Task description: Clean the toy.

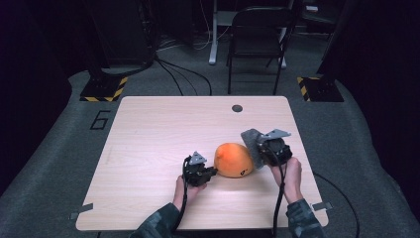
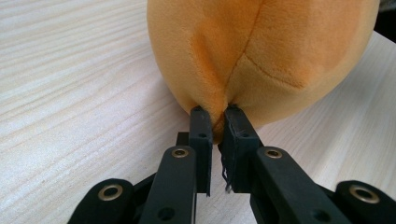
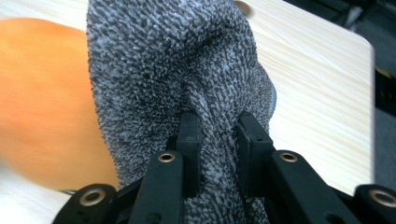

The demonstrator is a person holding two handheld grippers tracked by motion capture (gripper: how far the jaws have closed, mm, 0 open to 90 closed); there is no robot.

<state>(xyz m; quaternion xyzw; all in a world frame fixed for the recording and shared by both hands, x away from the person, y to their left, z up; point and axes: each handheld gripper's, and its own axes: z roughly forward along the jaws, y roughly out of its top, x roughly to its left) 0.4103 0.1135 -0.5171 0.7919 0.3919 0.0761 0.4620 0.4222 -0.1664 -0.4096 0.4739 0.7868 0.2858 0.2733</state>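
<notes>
Pinching a fold of plush, the left gripper (image 2: 214, 112) steadies the orange plush fruit (image 1: 233, 160) toward the table's (image 1: 148, 148) near right part, seemingly so the right gripper (image 3: 218, 122), its jaws clamped on a grey cloth (image 3: 187, 70), can wipe it. Whether cloth and fruit touch is unclear.

A "6" marks the grey floor (image 1: 59, 148) (perhaps taped) left of the table (image 1: 148, 129).
</notes>
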